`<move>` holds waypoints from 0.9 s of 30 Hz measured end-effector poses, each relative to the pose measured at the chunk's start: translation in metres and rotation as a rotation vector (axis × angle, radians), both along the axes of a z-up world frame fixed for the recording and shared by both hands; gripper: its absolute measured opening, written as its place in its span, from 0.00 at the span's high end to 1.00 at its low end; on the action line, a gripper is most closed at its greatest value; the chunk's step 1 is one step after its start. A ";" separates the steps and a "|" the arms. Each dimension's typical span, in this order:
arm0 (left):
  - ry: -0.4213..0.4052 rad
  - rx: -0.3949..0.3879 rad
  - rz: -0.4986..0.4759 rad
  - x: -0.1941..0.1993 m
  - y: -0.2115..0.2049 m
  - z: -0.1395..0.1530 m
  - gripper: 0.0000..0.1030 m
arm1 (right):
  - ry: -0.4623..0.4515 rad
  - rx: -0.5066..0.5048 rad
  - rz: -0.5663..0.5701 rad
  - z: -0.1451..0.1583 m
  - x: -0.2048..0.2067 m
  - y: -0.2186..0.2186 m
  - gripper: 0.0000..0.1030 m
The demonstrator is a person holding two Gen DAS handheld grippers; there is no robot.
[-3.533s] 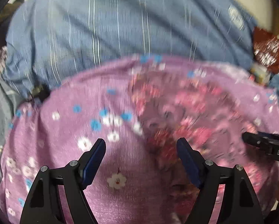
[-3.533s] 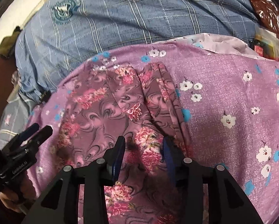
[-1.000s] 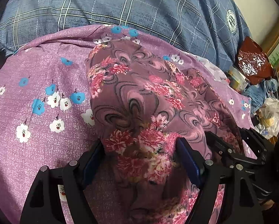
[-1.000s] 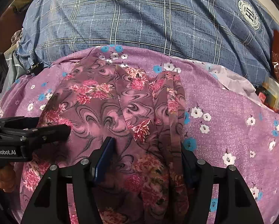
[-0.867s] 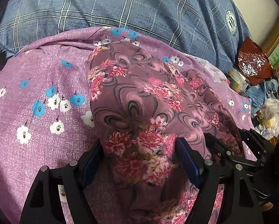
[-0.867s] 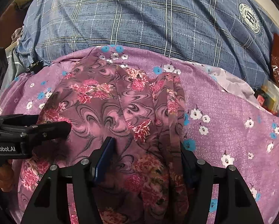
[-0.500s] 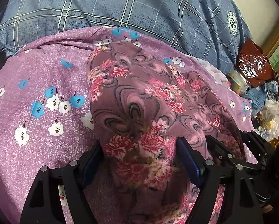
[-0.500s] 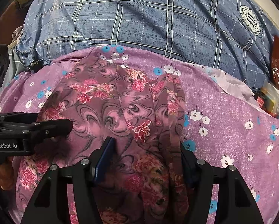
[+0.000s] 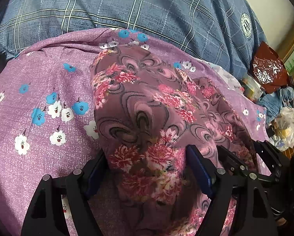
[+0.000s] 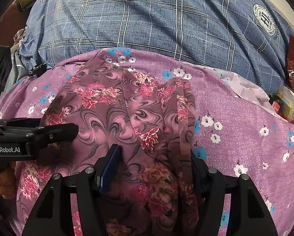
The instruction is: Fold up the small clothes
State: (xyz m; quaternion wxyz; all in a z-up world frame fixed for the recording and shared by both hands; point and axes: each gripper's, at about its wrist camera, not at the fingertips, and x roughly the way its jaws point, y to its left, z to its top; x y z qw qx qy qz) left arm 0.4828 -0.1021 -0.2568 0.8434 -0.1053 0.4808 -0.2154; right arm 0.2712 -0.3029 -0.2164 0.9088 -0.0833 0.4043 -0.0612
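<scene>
A mauve garment (image 9: 147, 108) with pink flowers and swirls lies folded on a purple flowered cloth (image 9: 39, 137). My left gripper (image 9: 145, 153) stands open, its fingers either side of the garment's near left end, with fabric bulging between them. My right gripper (image 10: 153, 150) is open too, straddling a narrow folded strip of the garment (image 10: 117, 118) at its near right end. The left gripper (image 10: 76, 130) shows from the side in the right wrist view, resting level on the fabric. The right gripper (image 9: 241, 149) appears at the left wrist view's right edge.
A blue plaid sheet (image 10: 166, 29) covers the bed beyond the purple cloth (image 10: 245, 127). A red-brown foil bag (image 9: 266, 68), blue cloth and plastic bags (image 9: 284, 125) crowd the right side. A hand's fingers (image 10: 3, 181) hold the left gripper's handle.
Since the earliest frames the left gripper has moved from the purple cloth onto the garment, and the right jaws have widened. Over the last second nothing has visibly moved.
</scene>
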 end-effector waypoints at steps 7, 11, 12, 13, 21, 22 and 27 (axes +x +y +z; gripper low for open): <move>0.000 0.000 0.001 0.000 -0.001 0.000 0.23 | 0.000 -0.005 -0.001 -0.001 0.000 0.001 0.36; 0.000 -0.001 0.001 0.001 -0.001 0.000 0.23 | -0.001 -0.006 0.000 -0.001 0.001 0.000 0.35; 0.000 -0.001 0.002 0.001 -0.001 0.000 0.24 | -0.001 -0.006 0.000 -0.001 0.001 0.001 0.35; 0.000 -0.001 0.001 0.001 -0.001 0.000 0.24 | -0.001 -0.006 0.000 -0.001 0.001 0.001 0.35; 0.001 -0.003 0.003 0.002 0.000 -0.001 0.24 | 0.016 0.074 -0.005 -0.003 0.004 -0.011 0.31; 0.000 -0.002 0.003 0.003 -0.001 -0.001 0.23 | 0.020 0.096 -0.007 -0.003 0.005 -0.014 0.29; -0.013 0.002 0.003 0.004 -0.004 -0.003 0.22 | 0.060 0.272 -0.015 -0.009 0.011 -0.037 0.26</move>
